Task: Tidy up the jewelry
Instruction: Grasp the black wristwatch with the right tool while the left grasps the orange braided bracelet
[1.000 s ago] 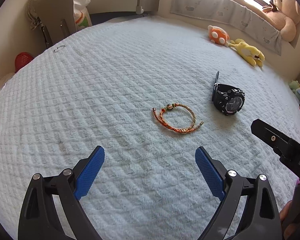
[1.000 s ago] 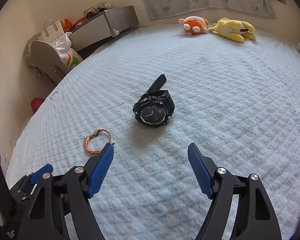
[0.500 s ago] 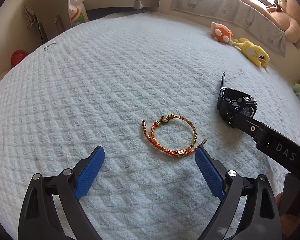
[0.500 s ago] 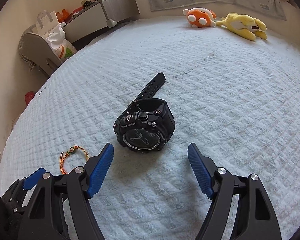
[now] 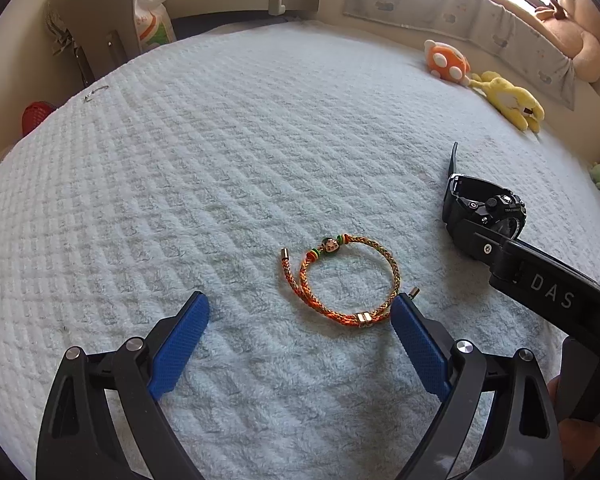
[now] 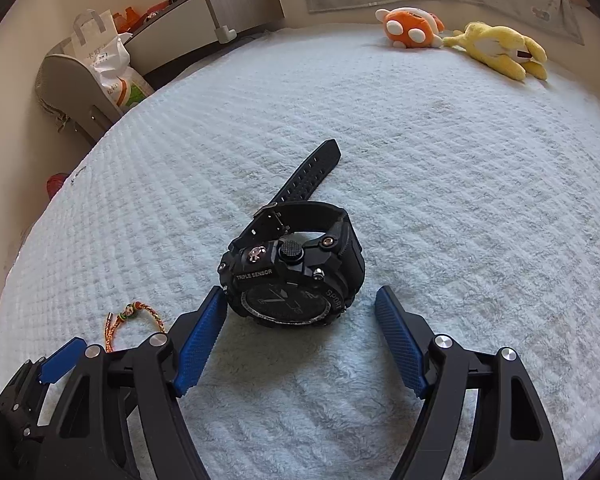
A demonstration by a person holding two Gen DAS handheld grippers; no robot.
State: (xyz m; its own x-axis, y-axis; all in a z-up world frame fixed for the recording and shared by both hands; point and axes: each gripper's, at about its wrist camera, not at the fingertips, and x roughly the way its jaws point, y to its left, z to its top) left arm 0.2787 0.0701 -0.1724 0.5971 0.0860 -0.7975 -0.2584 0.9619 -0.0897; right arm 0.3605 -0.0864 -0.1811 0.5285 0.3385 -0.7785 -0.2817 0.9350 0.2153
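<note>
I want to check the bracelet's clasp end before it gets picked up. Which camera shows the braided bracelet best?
The left wrist view: the whole braided bracelet lies in the open ahead of the left claw, its bead and metal ends clear. The right wrist view shows only part of it, small at the edge behind the claw's frame.

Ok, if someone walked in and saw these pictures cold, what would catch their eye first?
Probably the chunky black sport watch, lying on the white textured bedspread just ahead of the right gripper, whose blue fingers stand open. Next, the orange braided bracelet in front of the open left gripper, then the orange plush toy at the far edge.
</note>
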